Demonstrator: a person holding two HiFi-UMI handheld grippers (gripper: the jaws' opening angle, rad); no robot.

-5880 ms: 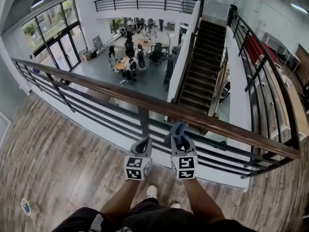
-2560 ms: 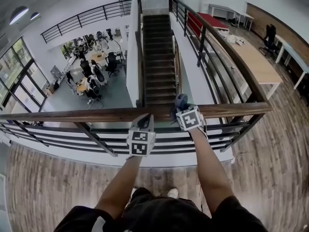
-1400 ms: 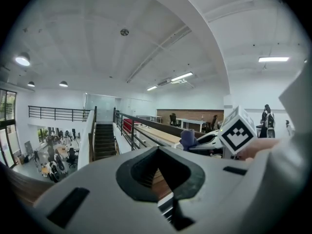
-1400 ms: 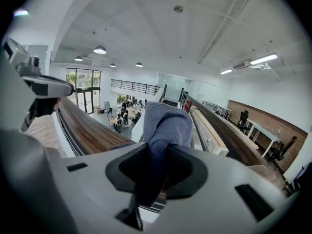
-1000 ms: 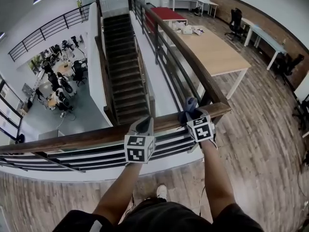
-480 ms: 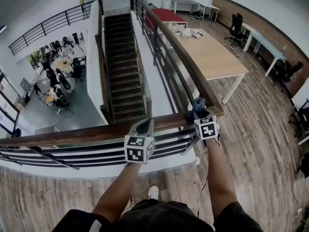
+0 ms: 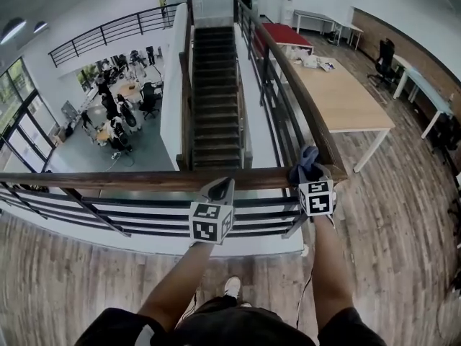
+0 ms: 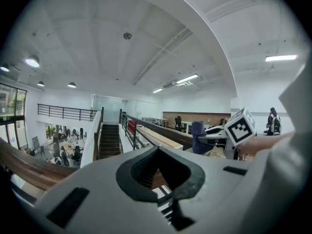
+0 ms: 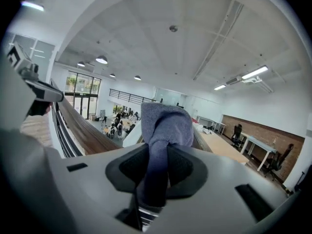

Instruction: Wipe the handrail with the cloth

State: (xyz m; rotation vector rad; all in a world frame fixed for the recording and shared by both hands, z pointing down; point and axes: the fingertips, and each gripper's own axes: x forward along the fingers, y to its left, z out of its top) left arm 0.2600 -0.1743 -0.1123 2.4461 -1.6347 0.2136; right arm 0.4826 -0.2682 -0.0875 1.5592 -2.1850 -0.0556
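Observation:
The brown wooden handrail [image 7: 130,181] runs across the head view and turns at a corner [image 7: 333,170], then heads away along the stairwell. A blue-grey cloth [image 7: 307,161] lies bunched on top of the rail just left of that corner, with my right gripper [image 7: 309,174] shut on it. The right gripper view shows the cloth [image 9: 165,126] pinched between the jaws of that gripper [image 9: 157,152], with the rail [image 9: 80,130] stretching away to the left. My left gripper [image 7: 222,186] is shut and holds nothing, its tip at the rail's near edge. From the left gripper [image 8: 157,149], the rail [image 8: 24,167] passes left.
Dark metal bars [image 7: 144,215] run below the rail. Beyond it a staircase [image 7: 216,99] drops to a lower floor where people sit at desks [image 7: 115,114]. A long wooden table [image 7: 342,99] stands at the right on the upper floor. I stand on wood flooring [image 7: 65,287].
My right gripper has slid the cloth rightwards along the rail, from beside the left gripper to the corner. The left gripper stayed at the rail, and the head view has swung round.

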